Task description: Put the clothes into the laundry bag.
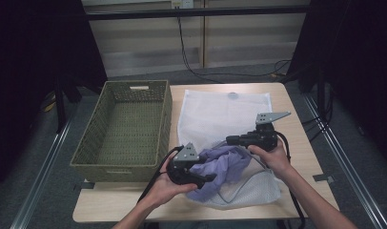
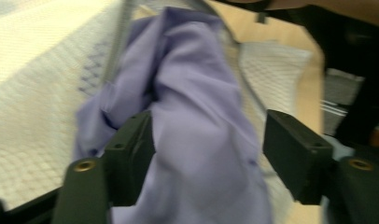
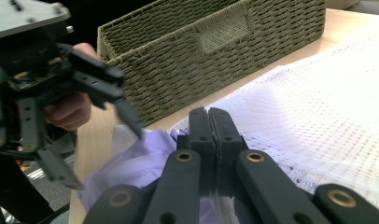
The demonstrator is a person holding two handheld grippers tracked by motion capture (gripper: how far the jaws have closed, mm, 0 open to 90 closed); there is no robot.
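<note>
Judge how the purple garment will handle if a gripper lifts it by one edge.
Likely floppy: the purple garment lies crumpled in soft folds half inside the white mesh bag. Probably light, since it bunches loosely. It may snag on the mesh rather than slide freely.

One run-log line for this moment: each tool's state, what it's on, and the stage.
left tool: open, astride purple garment | right tool: shut on mesh bag edge | stage: garment partly inside bag | basket: empty

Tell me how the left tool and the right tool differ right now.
The left tool has its jaws apart with the purple garment between them; the right tool is clamped shut on the white mesh bag. The left tool sits nearer the person, by the wicker basket; the right sits farther out. Both are hand-held.
</note>
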